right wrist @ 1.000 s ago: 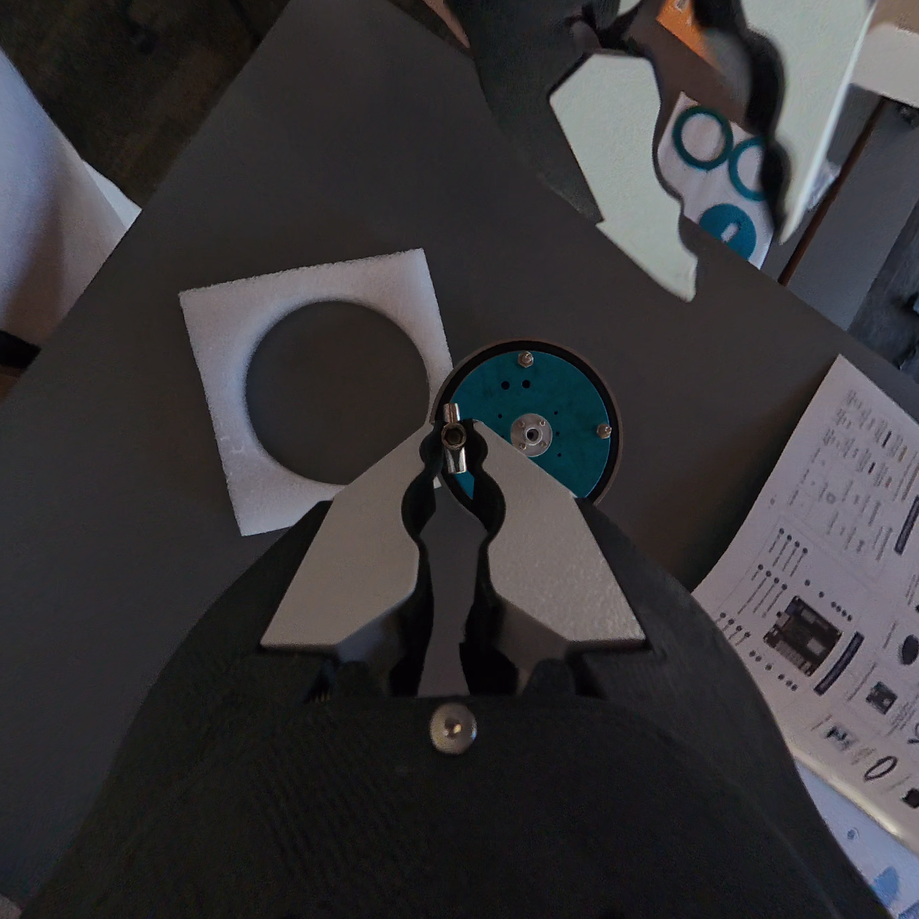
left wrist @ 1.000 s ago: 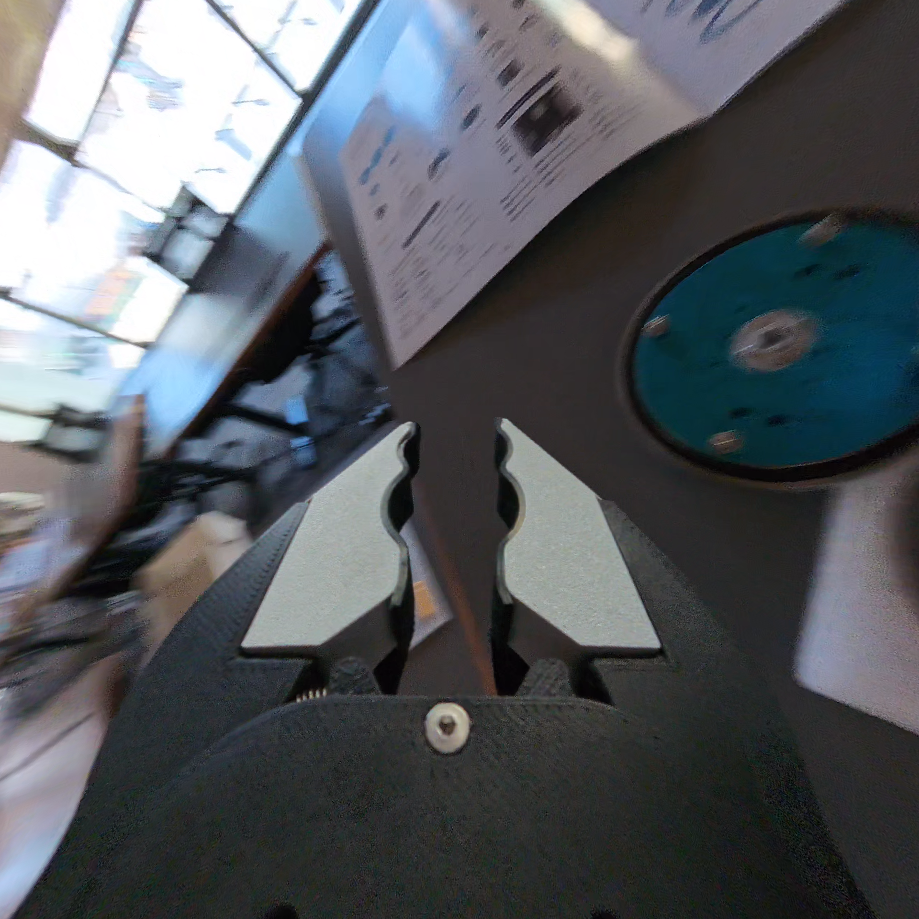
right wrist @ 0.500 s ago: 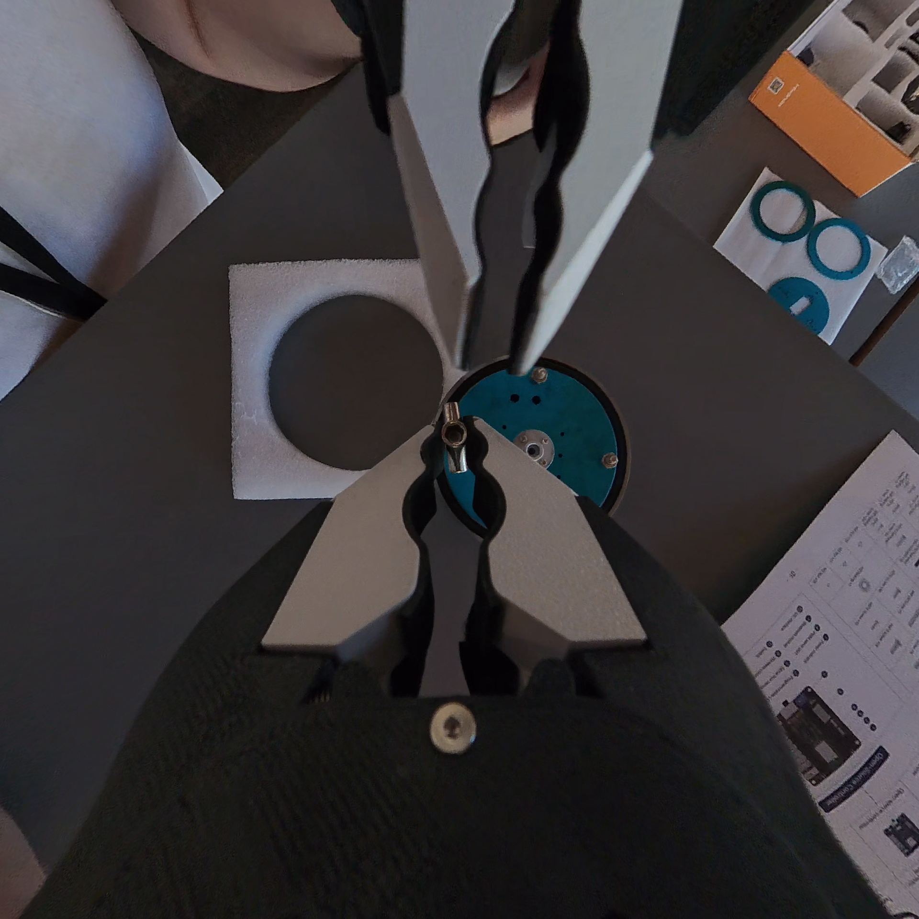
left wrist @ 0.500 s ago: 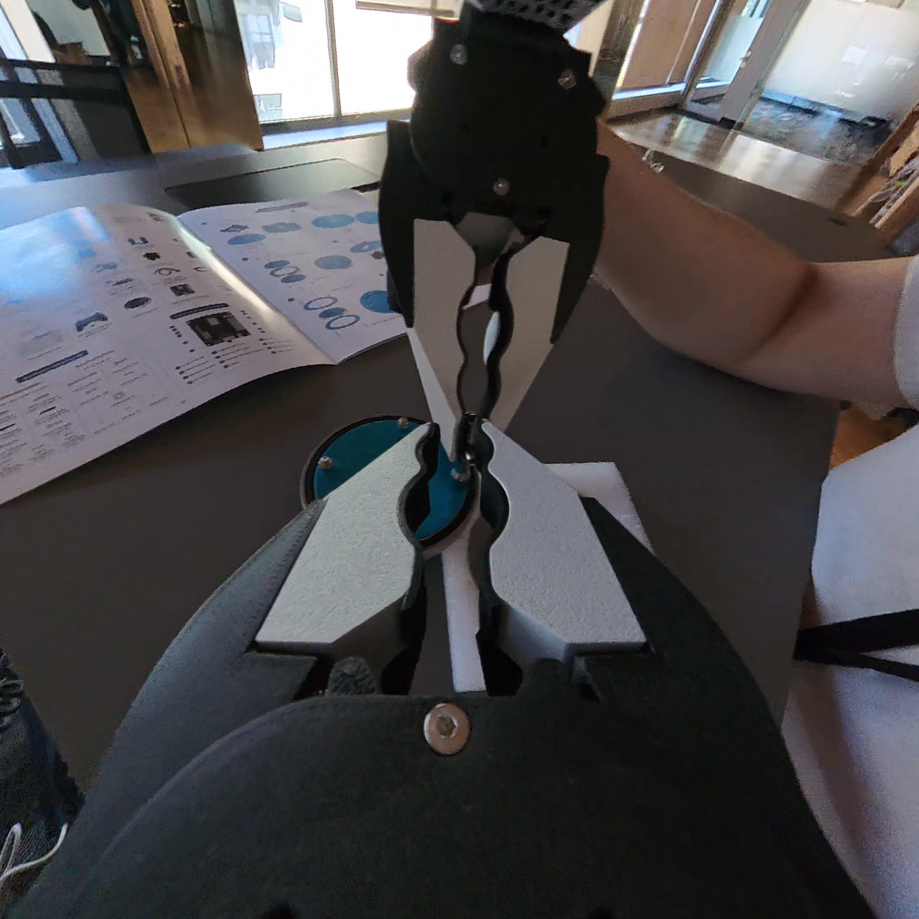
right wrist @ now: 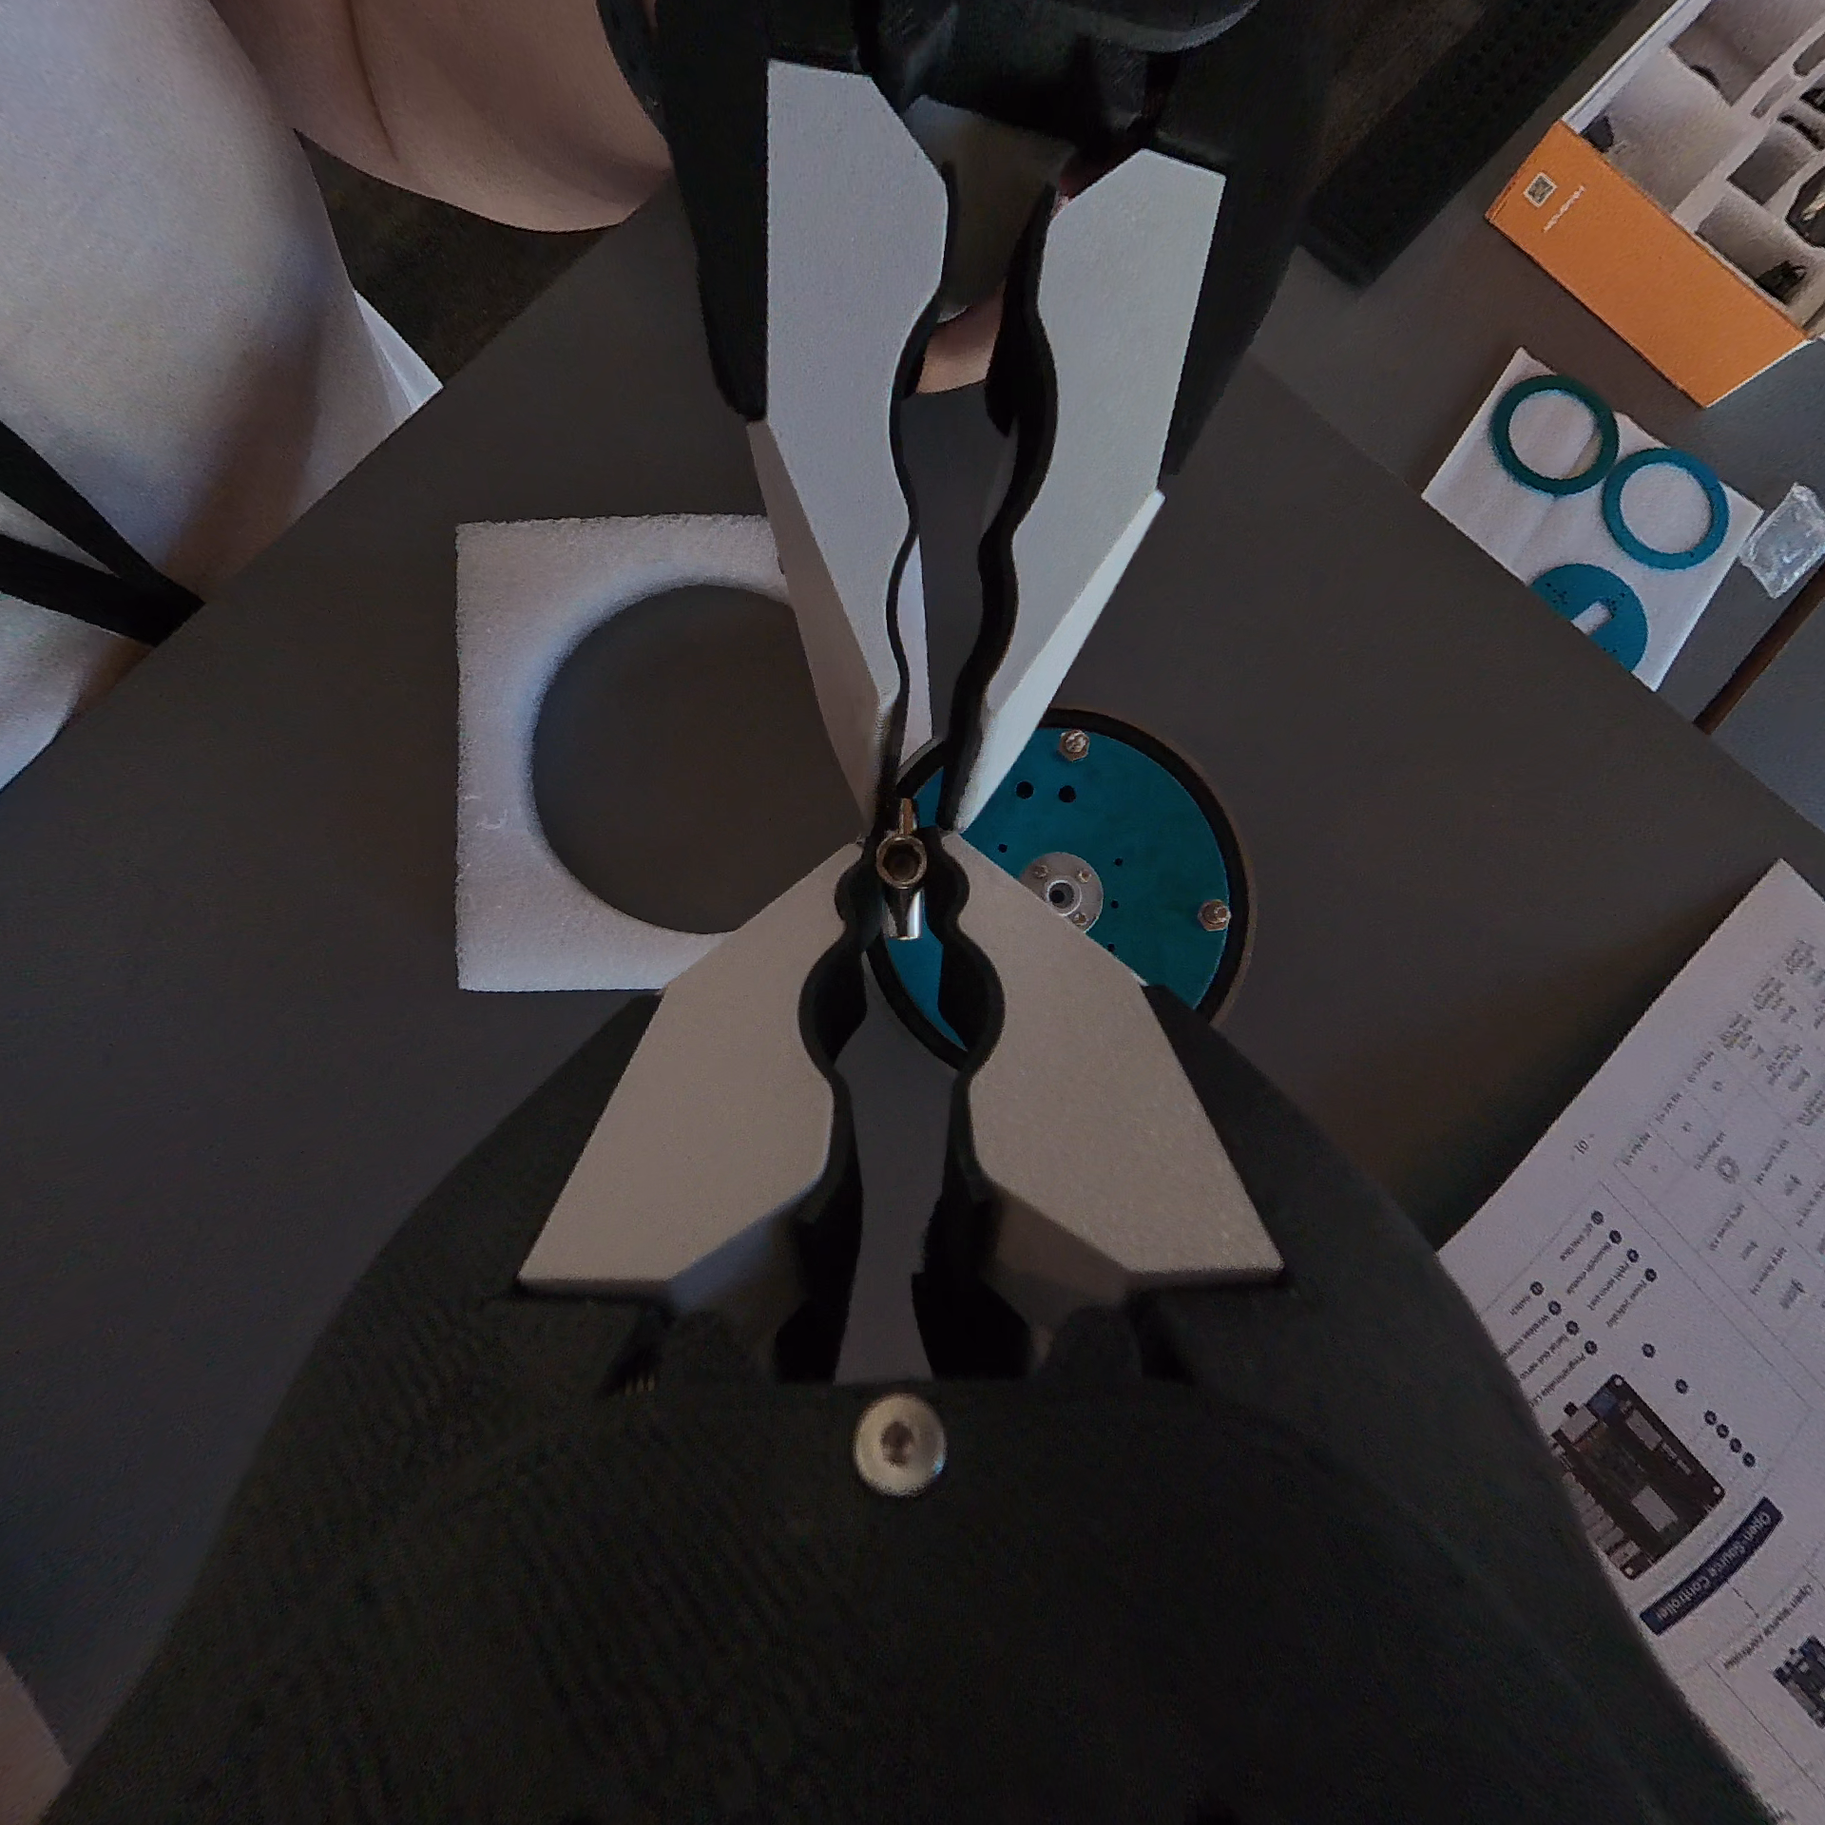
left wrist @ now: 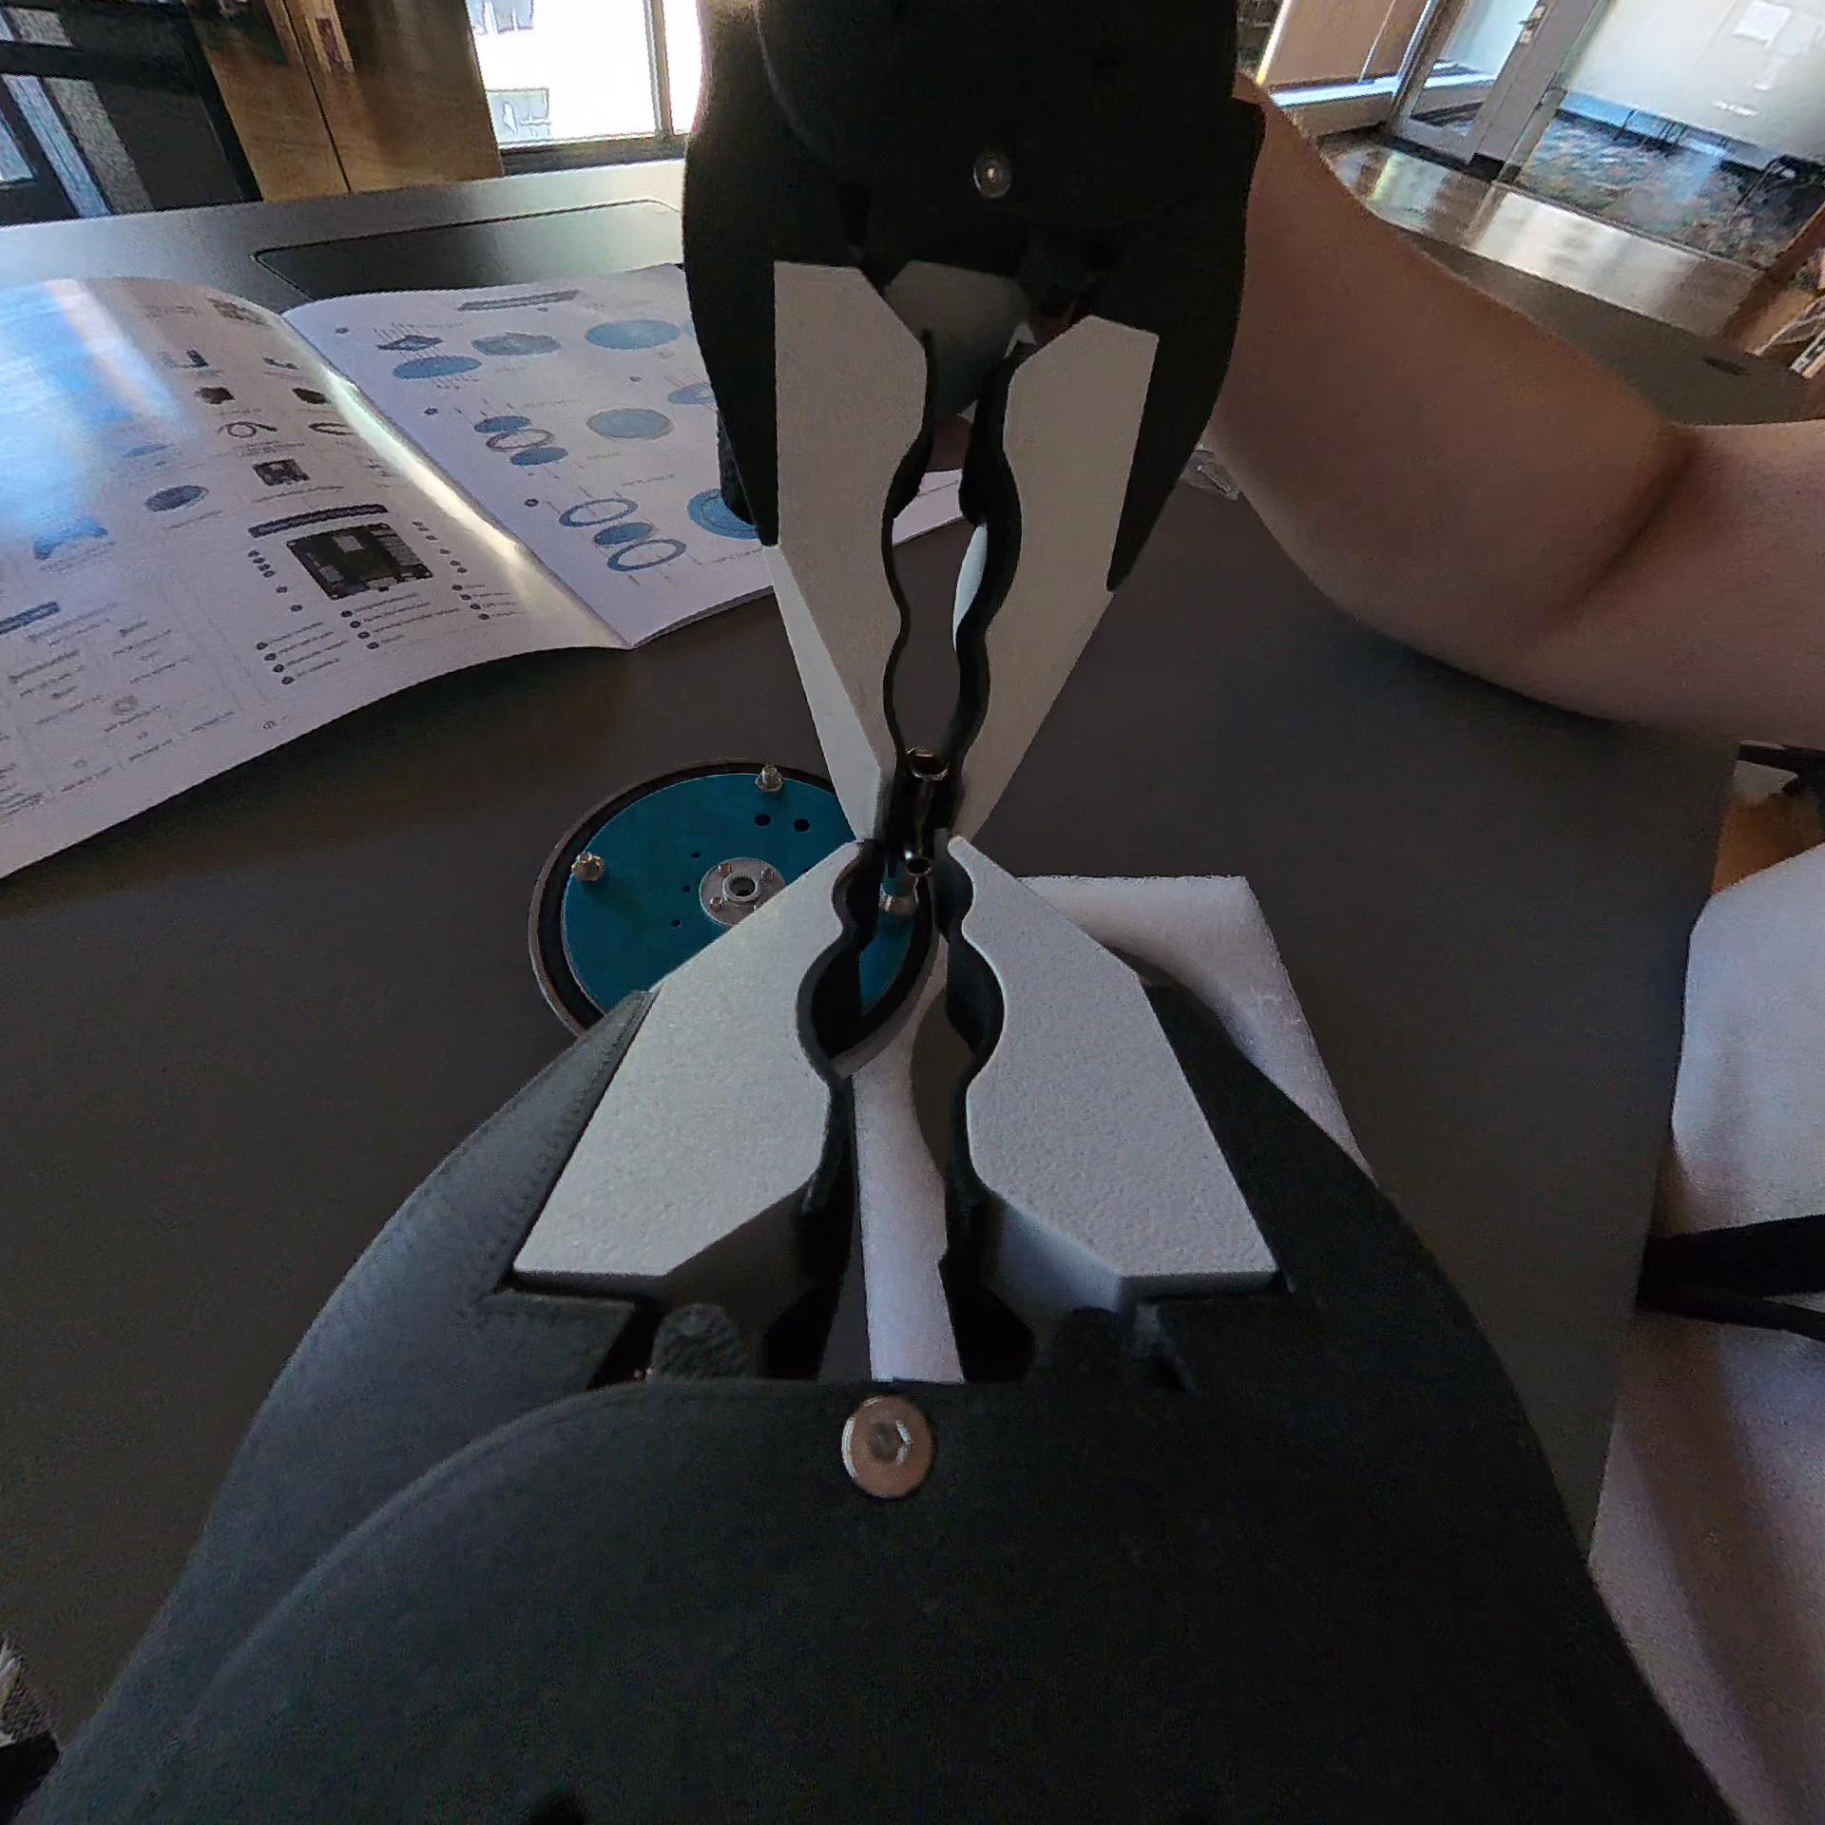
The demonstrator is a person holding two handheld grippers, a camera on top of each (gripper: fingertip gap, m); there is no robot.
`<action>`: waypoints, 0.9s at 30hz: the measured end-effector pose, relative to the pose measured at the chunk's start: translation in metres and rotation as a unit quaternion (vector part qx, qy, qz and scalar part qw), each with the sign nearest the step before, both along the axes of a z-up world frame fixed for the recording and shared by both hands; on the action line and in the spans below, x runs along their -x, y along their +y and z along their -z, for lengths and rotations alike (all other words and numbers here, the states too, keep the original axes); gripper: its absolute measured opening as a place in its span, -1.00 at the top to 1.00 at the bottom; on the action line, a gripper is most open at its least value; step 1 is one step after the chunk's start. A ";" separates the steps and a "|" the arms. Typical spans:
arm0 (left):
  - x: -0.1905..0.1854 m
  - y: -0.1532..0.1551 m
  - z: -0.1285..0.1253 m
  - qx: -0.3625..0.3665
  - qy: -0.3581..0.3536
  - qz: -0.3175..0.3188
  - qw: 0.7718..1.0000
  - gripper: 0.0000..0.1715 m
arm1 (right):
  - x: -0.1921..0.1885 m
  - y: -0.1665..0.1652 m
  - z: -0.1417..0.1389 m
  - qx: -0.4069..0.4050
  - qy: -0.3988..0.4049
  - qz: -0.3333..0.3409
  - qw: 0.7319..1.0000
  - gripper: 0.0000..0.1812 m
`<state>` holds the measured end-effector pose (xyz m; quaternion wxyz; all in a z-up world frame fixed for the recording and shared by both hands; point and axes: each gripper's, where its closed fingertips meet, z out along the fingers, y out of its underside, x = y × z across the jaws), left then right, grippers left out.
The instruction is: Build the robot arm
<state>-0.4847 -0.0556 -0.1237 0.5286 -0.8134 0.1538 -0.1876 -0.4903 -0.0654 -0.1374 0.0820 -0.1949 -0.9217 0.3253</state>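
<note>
Two hand-held grippers are shown tip to tip above a dark grey table (right wrist: 1383, 593). In the right wrist view, the right gripper (right wrist: 901, 874) is seen nearly closed, its tips pinched on a small metal T-shaped wrench (right wrist: 901, 889); the open socket end faces the camera and a short cross-arm projects down and to the right. In the left wrist view, the left gripper (left wrist: 904, 869) is seen with a narrow gap between its tips, into which the lower part of the same wrench (left wrist: 913, 839) reaches; whether its fingers press on the wrench cannot be told.

Directly beneath the meeting tips lies a teal disc (right wrist: 1116, 849) with a black rim, a central metal hub and small nuts near its edge, resting flat on the table. Just beside the disc, a white foam square (right wrist: 504, 751) with a round cut-out is seen. An open instruction booklet (left wrist: 296, 514) lies farther off on the table. Near the far edge, two teal rings (right wrist: 1610, 474) on a white sheet and an orange box (right wrist: 1639, 237) are visible. A bare forearm (left wrist: 1481, 514) extends behind the right gripper.
</note>
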 end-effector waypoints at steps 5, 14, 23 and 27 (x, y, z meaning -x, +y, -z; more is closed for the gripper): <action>0.000 0.000 0.000 -0.005 0.000 -0.003 1.000 0.94 | 0.001 0.000 0.000 -0.001 -0.009 0.017 1.000 0.92; 0.001 -0.001 0.000 -0.006 -0.011 -0.025 1.000 0.94 | -0.002 0.010 -0.003 0.016 -0.002 0.029 0.999 0.94; -0.001 -0.003 -0.001 0.010 -0.025 -0.044 0.999 0.94 | -0.001 0.011 -0.002 0.006 0.006 -0.004 1.000 0.93; -0.008 -0.005 -0.004 0.019 -0.047 -0.041 0.998 1.00 | 0.004 0.017 0.005 -0.009 0.000 -0.010 1.000 0.93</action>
